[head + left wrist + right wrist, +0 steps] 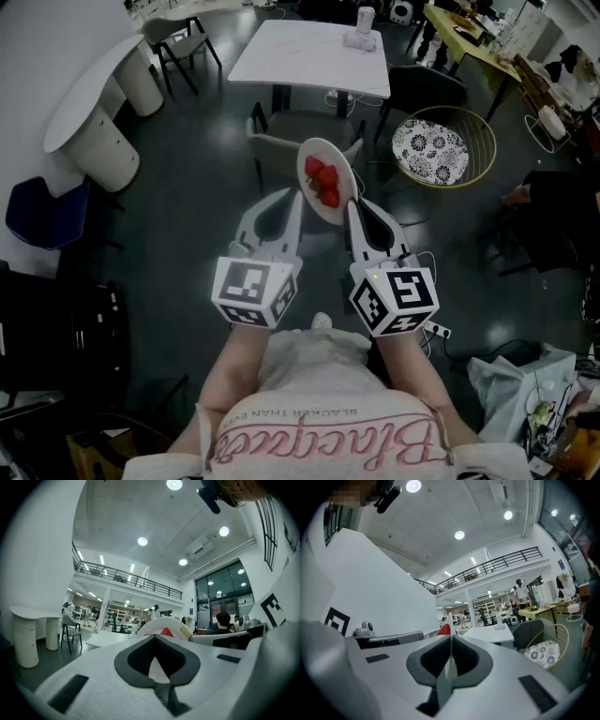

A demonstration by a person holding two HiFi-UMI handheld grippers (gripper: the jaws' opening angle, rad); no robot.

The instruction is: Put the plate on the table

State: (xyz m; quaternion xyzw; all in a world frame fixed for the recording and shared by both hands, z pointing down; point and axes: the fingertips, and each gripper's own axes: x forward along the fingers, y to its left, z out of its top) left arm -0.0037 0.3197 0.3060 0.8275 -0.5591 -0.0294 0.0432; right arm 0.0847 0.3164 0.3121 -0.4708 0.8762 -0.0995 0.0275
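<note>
A person in a white shirt (pixel 328 412) holds 2 claws out over a dark floor (pixel 187 187). The left claw (pixel 296 199) and the right claw (pixel 353 204) are each closed on the rim of 1 white plate (pixel 315 156). The plate hangs steeply tilted between their tips, with red strawberries (pixel 324 184) on its face.

In the left gripper view, the plate (pixel 164 624) shows inside the left claw (pixel 155 636) and rises past its tips. In the right gripper view, the rim (pixel 450 620) stands edge-on in the right claw (pixel 451 637), with a strawberry (pixel 444 630) just left of it.

Just beyond the claws sits a grey chair (pixel 291 141). A round wire chair with a patterned cushion (pixel 429 150) is to the right of the right claw. Farther ahead, well apart from the plate, the white surface (pixel 314 52) carries a white container (pixel 365 19). A curved white counter (pixel 94 103) stands far to the left of the left claw.
</note>
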